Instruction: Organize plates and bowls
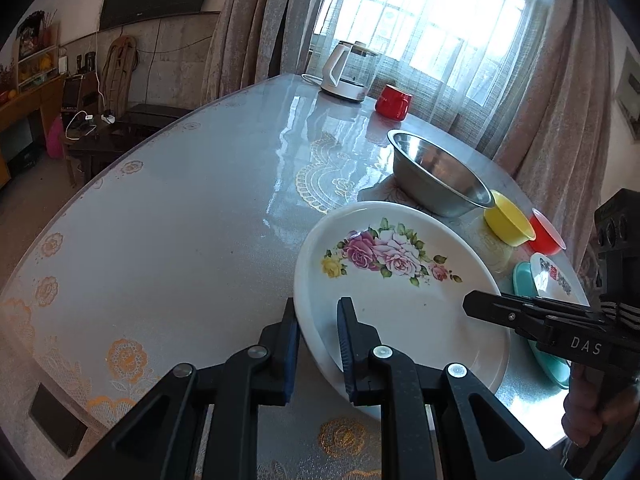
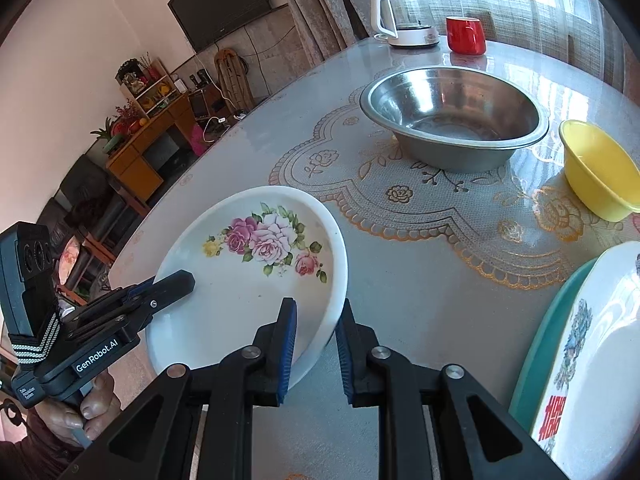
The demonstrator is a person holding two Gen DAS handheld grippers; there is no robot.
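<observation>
A white plate with pink roses (image 1: 400,300) (image 2: 256,280) is held tilted above the table by both grippers. My left gripper (image 1: 318,312) is shut on its left rim, one finger under and one inside. My right gripper (image 2: 316,312) is shut on its right rim; it also shows in the left wrist view (image 1: 500,308). A steel bowl (image 2: 452,116) (image 1: 436,172), a yellow bowl (image 2: 600,168) (image 1: 508,220) and a red bowl (image 1: 546,232) stand behind. A printed white plate (image 2: 592,360) lies on a teal plate (image 2: 536,344).
A white kettle (image 2: 404,16) (image 1: 348,72) and a red mug (image 2: 464,34) (image 1: 394,102) stand at the table's far edge by the curtained window. The glass-topped table (image 1: 180,220) stretches left. A TV and cabinets line the far wall.
</observation>
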